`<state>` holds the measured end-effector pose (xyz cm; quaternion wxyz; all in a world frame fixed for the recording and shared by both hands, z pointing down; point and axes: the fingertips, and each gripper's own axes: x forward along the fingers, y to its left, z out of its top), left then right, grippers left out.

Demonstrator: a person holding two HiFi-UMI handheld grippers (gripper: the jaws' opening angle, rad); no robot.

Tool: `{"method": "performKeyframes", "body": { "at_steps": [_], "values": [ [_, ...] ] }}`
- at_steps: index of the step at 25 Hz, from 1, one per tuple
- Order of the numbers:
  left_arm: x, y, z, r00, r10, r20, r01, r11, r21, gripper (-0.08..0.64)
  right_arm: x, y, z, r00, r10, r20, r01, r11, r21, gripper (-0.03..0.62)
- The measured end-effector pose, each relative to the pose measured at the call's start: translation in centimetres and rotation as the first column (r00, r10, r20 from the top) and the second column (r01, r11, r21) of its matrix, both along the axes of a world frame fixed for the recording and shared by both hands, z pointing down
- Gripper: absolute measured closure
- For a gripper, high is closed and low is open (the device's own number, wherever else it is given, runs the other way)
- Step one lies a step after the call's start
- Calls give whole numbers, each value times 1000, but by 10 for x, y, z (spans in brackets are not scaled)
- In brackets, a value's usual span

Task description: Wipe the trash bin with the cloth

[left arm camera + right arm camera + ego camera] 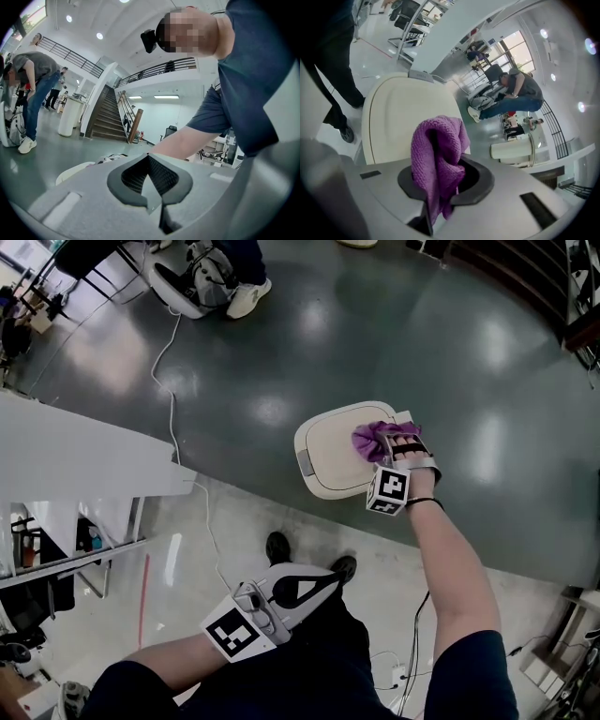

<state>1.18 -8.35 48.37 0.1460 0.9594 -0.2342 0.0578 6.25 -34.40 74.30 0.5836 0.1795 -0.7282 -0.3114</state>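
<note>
A cream trash bin (330, 454) with a closed lid stands on the dark floor in front of me. My right gripper (386, 448) is over the lid's right side, shut on a bunched purple cloth (375, 439) that rests against the lid. In the right gripper view the purple cloth (438, 157) sticks out of the jaws above the lid (401, 119). My left gripper (309, 589) hangs low by my thigh, well short of the bin, jaws shut with nothing between them. The left gripper view shows only the bin's edge (75, 169) beyond that gripper's body.
A white table edge (84, 460) lies at the left, with a white cable (173, 423) trailing over the floor. Another person's shoe (247, 298) and a white machine (187, 282) stand far back. My own feet (277, 547) are just behind the bin. A second white bin (513, 150) is in the distance.
</note>
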Motion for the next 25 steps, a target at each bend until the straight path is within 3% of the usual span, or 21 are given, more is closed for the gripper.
{"method": "performKeyframes", "body": {
  "at_steps": [6,11,19,25],
  "values": [
    [17,2,3,1000,16,-5,-16,1000,-19,555,72,-17,4,987,163,-7,-163,986,-19,512],
    [24,2,1,999,34,-8,-34,999,-19,555,100,-12,10,978,209,-20,-210,977,-38,512],
    [20,7,-2,999,46,-8,-46,999,12,555,50,14,-1,982,175,66,-172,984,-48,512],
    [5,15,-5,1000,26,-12,-26,1000,11,555,-33,63,-3,994,20,103,-14,998,-60,512]
  ]
}}
